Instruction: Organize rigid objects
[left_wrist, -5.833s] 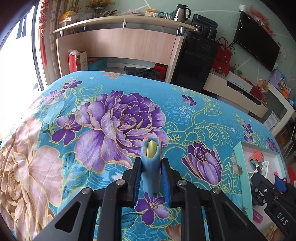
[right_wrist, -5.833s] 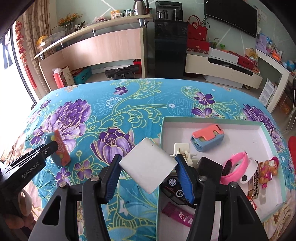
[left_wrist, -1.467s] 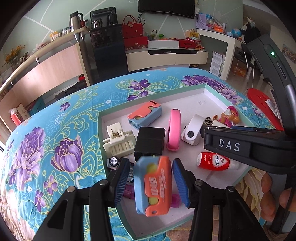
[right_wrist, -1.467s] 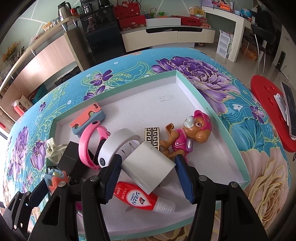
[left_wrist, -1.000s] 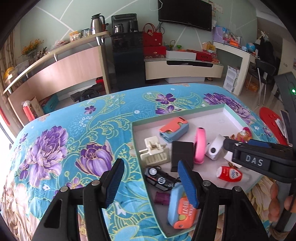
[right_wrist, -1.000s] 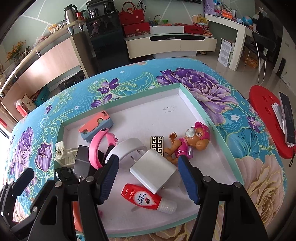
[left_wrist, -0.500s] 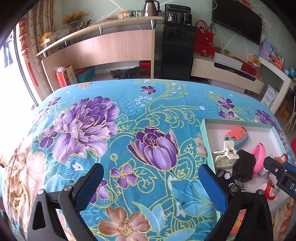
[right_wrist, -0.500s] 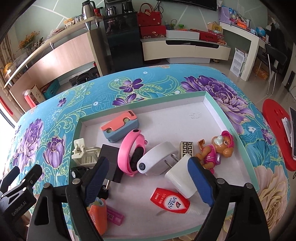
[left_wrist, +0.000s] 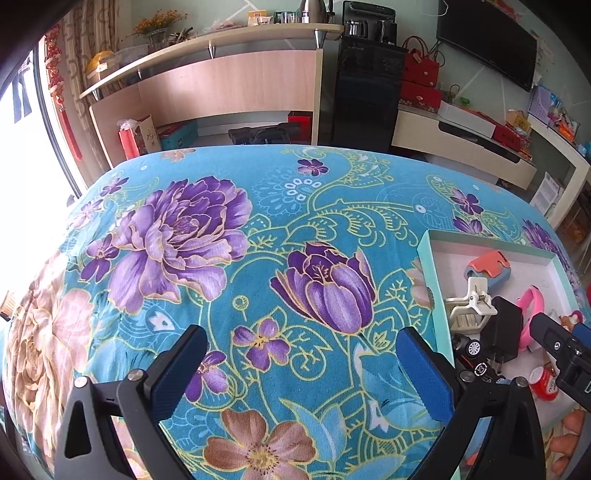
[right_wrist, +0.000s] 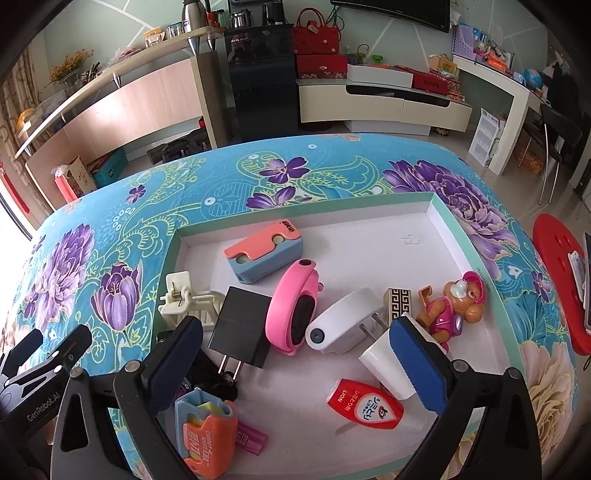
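Observation:
A teal-rimmed white tray (right_wrist: 452, 225) holds several rigid items. A blue-and-orange case (right_wrist: 205, 428) lies at its near left corner, and a white block charger (right_wrist: 384, 363) rests against the inner side of my right gripper's right finger. My right gripper (right_wrist: 297, 326) hovers over the tray; its jaws are still opening and nothing is pressed between them. Beneath it lie a black charger (right_wrist: 240, 325), a pink wristband (right_wrist: 291, 302) and a white plug (right_wrist: 343, 321). My left gripper (left_wrist: 299, 336) stands open and empty over the floral cloth (left_wrist: 184, 240), left of the tray (left_wrist: 428, 266).
Also in the tray are a second blue-and-orange case (right_wrist: 264, 254), a white clip (right_wrist: 181, 299), a red tube (right_wrist: 364, 404), a toy dog (right_wrist: 450, 306) and a patterned block (right_wrist: 397, 301). A red stool (right_wrist: 561, 280) stands off the right edge.
The left gripper let the blue-and-orange case drop into the tray, opened wide and swung left over the cloth. The right gripper let go of the white block and its jaws spread.

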